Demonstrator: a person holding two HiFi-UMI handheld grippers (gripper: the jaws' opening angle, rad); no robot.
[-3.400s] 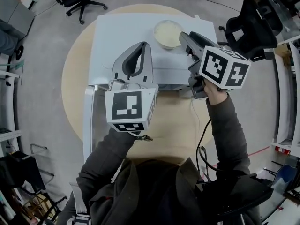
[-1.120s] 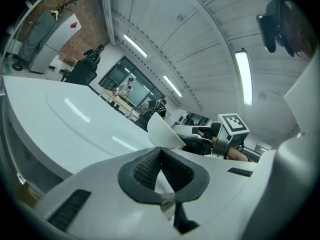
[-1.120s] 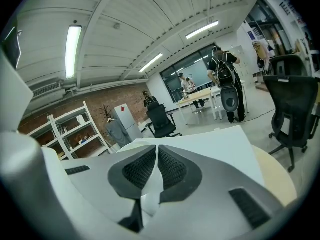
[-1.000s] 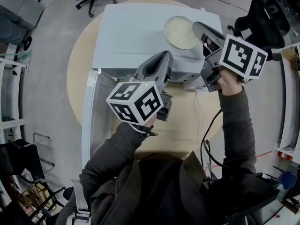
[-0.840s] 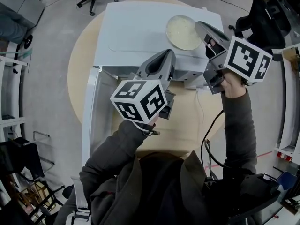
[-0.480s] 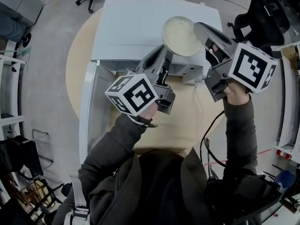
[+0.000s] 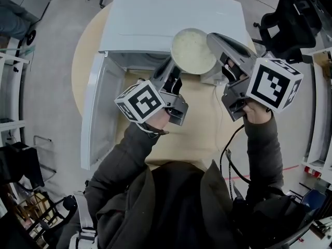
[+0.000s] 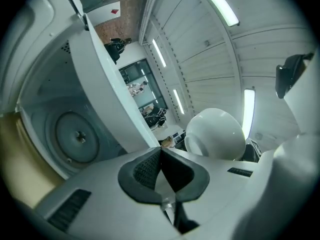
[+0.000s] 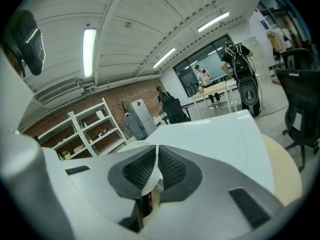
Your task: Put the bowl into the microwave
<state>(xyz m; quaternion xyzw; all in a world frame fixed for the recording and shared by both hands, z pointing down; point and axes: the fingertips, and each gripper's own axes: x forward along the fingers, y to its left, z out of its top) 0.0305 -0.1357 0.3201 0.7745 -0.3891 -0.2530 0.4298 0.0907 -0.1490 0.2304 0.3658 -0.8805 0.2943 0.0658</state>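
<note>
The microwave [image 7: 171, 14] stands with its door [image 7: 98, 113] swung wide to your left, so the cavity is ready. In the left gripper view its turntable [image 8: 76, 136] lies bare.

The bowl [image 7: 193, 51] hangs in the air over the microwave's front edge, level with the top and not yet at the mouth. It needs to come down and toward you before it goes in, I judge. Keep it level and carry it in low enough to clear the top frame, then set it on the middle of the turntable.

Your right gripper [image 7: 213, 44] is closed on the bowl's rim; a thin white edge sits between its pads [image 9: 142, 170]. That is a narrow pinch, so move slowly and avoid twisting.

Your left gripper [image 7: 167, 69] is closed on nothing and sits right at the opening, just below the bowl. It is the main obstacle, so draw it aside first.

The round table [image 7: 202, 134] under the microwave carries a thin cable [image 7: 217, 113] near your right arm, and an office chair [image 7: 290, 19] stands well apart.
</note>
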